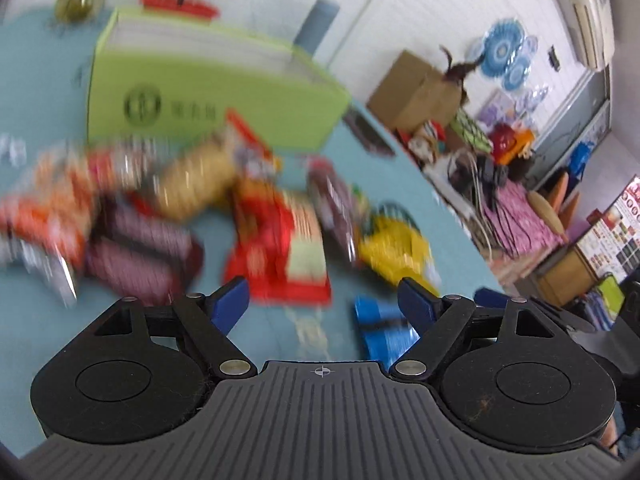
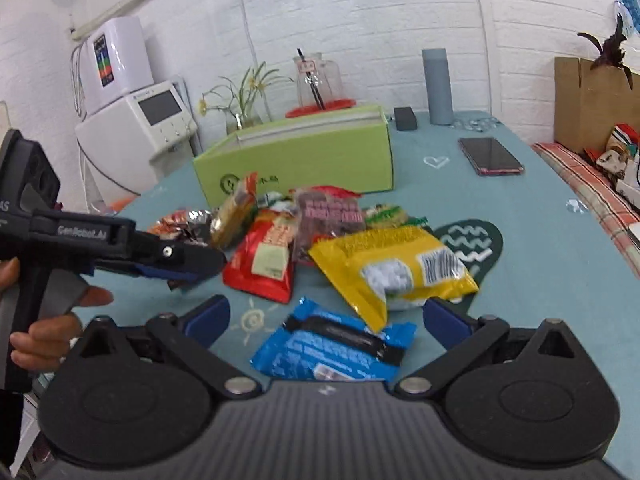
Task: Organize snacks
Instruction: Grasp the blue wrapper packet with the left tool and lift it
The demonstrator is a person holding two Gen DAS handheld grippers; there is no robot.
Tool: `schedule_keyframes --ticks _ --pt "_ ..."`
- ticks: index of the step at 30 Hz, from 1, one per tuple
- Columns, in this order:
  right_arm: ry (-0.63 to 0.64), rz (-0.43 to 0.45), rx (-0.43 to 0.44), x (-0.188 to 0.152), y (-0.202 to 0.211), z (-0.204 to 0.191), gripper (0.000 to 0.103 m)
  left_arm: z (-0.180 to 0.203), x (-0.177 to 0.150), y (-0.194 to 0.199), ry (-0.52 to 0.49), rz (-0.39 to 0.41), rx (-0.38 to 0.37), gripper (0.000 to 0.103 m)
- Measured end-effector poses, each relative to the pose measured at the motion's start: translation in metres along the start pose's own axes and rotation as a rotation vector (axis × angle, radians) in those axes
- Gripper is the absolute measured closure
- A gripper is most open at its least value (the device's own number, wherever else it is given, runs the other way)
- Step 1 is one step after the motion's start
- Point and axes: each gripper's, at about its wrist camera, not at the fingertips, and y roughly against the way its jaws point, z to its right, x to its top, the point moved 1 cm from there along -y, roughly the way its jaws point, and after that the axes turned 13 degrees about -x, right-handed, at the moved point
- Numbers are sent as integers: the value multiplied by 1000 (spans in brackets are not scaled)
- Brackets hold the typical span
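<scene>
Bare teal counter (image 2: 532,276) lies open right of the heaped foil snack packets (image 2: 320,232); the lime-green cardboard box (image 2: 304,156) blocks behind.

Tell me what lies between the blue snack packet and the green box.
In the right wrist view, a heap of snacks: the yellow packet and red packet lie between the blue packet and green box.

Both wrist views over snack pile (image 2: 320,240)

Glossy crinkled snack packet (image 2: 394,268): yellow
Flat foil snack packet (image 2: 334,344): blue, black band
Open cardboard box (image 2: 304,160): lime green
Cloth-covered table (image 2: 532,216): teal, white doodles
</scene>
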Motion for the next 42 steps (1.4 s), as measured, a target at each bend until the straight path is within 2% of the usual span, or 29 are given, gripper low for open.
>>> schedule_keyframes --ticks 4,6,9,13,16,19,23,27,31,37,42 --pt "84 -2 -10 -3 -17 0 0 -1 -21 2 70 -30 22 38" --pt "97 -17 34 -1 -30 0 0 5 -25 13 51 -5 41 37" --pt "59 -82 75 -5 -46 -5 0 12 -29 29 13 35 82 35" --pt "12 -84 138 -20 -25 -24 0 10 -32 41 7 49 98 34" --pt "-11 -103 138 -36 -7 -45 0 5 -35 39 28 41 89 34" --pt "-7 -93 158 -47 8 -64 0 3 -37 34 35 25 80 34" --pt "40 -89 192 -44 20 -79 1 1 -43 36 42 19 70 34" --pt "77 -71 175 -41 24 -83 1 -4 -50 42 69 30 77 34" --pt "117 -38 103 -39 15 -86 0 -10 -53 43 96 19 63 34" --pt "222 -35 102 -41 9 -102 1 2 -53 33 102 -19 4 36" --pt "264 -20 89 -39 6 -103 1 9 -57 24 87 -44 4 38"
